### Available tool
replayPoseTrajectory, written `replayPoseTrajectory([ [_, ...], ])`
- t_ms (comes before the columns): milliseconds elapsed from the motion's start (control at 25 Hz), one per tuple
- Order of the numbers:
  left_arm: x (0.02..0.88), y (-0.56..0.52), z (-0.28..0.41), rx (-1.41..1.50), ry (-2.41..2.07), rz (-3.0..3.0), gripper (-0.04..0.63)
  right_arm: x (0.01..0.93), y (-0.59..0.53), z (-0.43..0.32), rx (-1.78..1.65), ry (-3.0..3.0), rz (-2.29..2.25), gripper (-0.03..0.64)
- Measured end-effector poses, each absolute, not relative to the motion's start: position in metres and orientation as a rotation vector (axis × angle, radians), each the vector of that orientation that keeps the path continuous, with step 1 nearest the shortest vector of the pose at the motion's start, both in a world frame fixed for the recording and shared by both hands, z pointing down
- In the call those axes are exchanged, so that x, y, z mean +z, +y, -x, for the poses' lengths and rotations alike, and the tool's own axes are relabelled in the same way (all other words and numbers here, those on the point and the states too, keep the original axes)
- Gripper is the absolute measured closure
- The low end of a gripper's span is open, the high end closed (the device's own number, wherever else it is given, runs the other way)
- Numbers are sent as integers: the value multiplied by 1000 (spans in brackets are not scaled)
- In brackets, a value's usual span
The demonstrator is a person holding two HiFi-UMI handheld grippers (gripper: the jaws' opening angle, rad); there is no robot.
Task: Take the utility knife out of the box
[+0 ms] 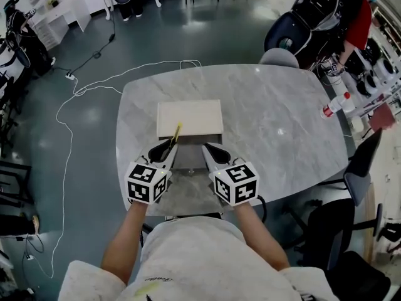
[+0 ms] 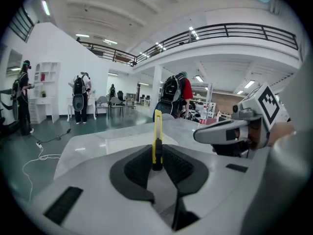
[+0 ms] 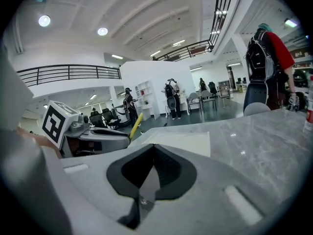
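Note:
A flat cream box [image 1: 190, 118] lies on the grey marble table [image 1: 276, 124], just beyond both grippers. My left gripper [image 1: 169, 144] is shut on a yellow and black utility knife [image 1: 177, 132], which sticks up and forward over the box's near left edge. In the left gripper view the knife [image 2: 157, 141] stands upright between the dark pads [image 2: 139, 168], above the box [image 2: 128, 133]. My right gripper [image 1: 210, 148] hangs beside it at the box's near edge, shut with nothing in it. The right gripper view shows the box [image 3: 181, 142] ahead and the knife [image 3: 135, 125] at the left.
A plastic bottle [image 1: 335, 105] lies near the table's right edge. A grey chair [image 1: 279, 58] stands at the far side and dark chairs [image 1: 360, 168] at the right. A white cable [image 1: 81, 93] runs across the floor on the left. People with backpacks stand further off.

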State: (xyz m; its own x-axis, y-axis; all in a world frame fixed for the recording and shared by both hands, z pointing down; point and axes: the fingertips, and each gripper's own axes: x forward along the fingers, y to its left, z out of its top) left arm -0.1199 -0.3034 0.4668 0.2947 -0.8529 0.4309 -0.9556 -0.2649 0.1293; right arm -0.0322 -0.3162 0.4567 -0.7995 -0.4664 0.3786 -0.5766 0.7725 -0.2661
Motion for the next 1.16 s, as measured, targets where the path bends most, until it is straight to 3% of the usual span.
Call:
replayPoseTrajectory([
  [1160, 467, -296, 125, 333, -1699, -2154, 534, 455, -312, 33, 525, -2687, -819, 612],
])
